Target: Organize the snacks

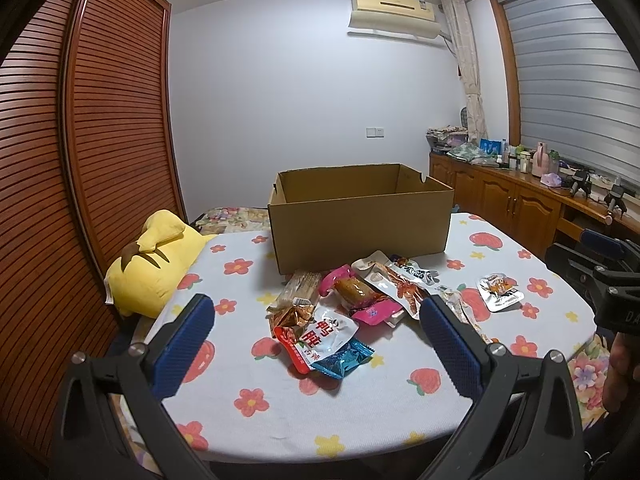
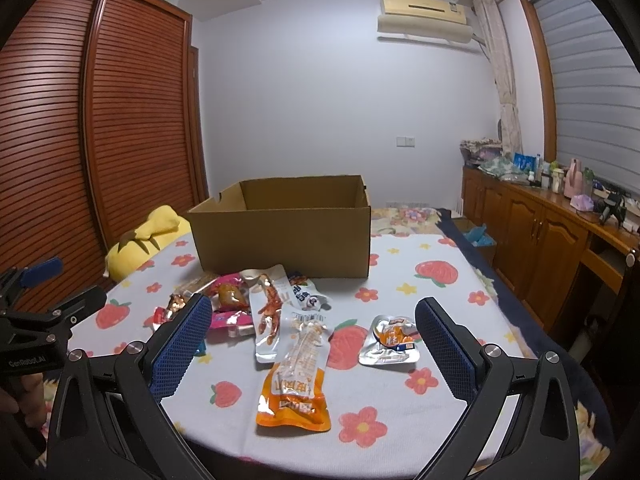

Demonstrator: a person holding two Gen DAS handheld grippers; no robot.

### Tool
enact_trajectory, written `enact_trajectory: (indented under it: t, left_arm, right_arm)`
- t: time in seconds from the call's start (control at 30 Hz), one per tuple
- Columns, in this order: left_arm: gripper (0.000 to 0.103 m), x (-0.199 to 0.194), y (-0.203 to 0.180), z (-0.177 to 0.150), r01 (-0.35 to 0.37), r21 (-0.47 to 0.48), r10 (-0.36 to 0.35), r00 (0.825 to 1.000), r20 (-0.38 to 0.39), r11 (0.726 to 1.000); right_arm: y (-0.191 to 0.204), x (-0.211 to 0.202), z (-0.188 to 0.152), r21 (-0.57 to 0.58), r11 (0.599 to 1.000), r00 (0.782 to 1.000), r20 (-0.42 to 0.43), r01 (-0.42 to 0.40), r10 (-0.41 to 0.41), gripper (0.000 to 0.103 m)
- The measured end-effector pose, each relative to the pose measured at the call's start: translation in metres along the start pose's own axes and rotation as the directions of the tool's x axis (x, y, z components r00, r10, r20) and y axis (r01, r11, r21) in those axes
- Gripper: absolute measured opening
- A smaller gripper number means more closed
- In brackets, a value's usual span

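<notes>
Cardboard box [image 1: 360, 216] sits open-topped behind the scattered snacks [image 1: 344, 308], ready to receive them, while your left gripper [image 1: 316, 340] and right gripper [image 2: 312, 344] hover spread and empty.

One cardboard box [image 2: 280, 236] stands open on the counter [image 2: 400, 380]. About nine snack packets lie in front of it: seven heaped together [image 1: 344, 312], one orange pouch [image 2: 298, 380] and one small silver packet [image 2: 390, 340] apart. One yellow plush toy [image 1: 156, 268].
</notes>
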State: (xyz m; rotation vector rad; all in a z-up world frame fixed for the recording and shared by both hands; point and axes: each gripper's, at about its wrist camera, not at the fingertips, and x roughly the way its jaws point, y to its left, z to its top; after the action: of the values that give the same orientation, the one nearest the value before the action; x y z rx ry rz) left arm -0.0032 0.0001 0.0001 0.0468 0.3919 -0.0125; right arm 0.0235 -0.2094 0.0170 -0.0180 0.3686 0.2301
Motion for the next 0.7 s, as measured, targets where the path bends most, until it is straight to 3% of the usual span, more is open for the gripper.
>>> enact_trajectory:
  t: [0.7]
  left_arm:
    - [0.103,-0.0018,-0.0019,0.0004,0.001,0.001,-0.001,1.000,0.005,1.000]
  right_arm:
    - [-0.0001,-0.0008,0.0002,0.000,1.000,1.000,0.002,0.001,-0.001,0.103]
